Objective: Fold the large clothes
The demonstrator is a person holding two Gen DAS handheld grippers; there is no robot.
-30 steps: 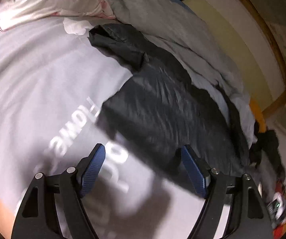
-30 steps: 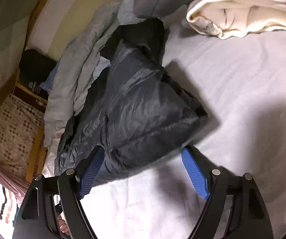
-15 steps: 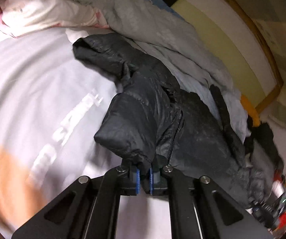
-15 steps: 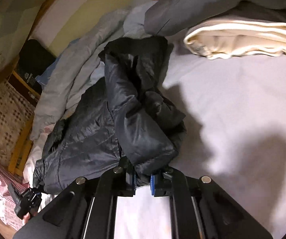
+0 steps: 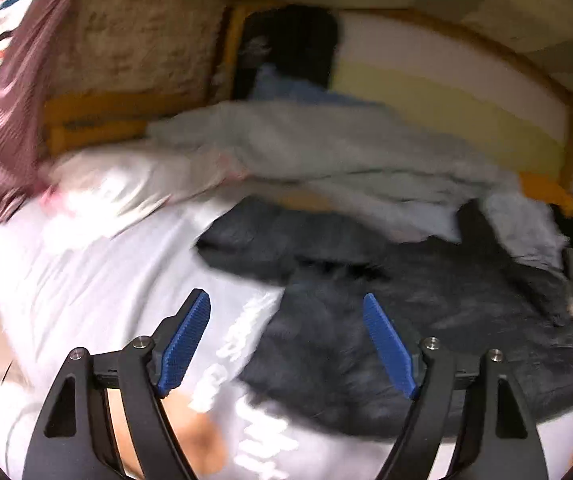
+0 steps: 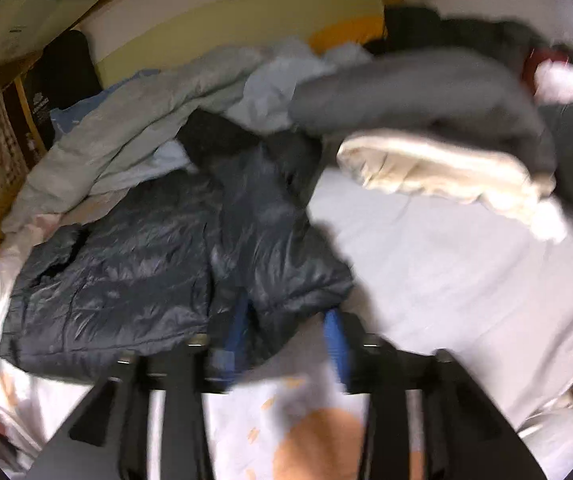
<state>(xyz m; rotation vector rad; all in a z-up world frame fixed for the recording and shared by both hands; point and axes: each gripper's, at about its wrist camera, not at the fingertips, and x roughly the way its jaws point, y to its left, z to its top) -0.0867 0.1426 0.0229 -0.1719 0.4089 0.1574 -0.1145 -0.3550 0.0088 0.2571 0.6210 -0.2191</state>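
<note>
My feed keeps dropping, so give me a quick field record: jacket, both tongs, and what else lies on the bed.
jacket: dark puffer jacket, lying on the pale sheet
left tongs: open, nothing between the pads
right tongs: blurred, just opened, jacket hem between the pads, not gripped
nearby: grey quilt; cream folded garment

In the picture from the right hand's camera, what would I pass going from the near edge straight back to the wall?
The right tongs, open, then the dark puffy jacket on the pale sheet, then the heap of pale grey bedding, then the yellow and white headboard.
</note>
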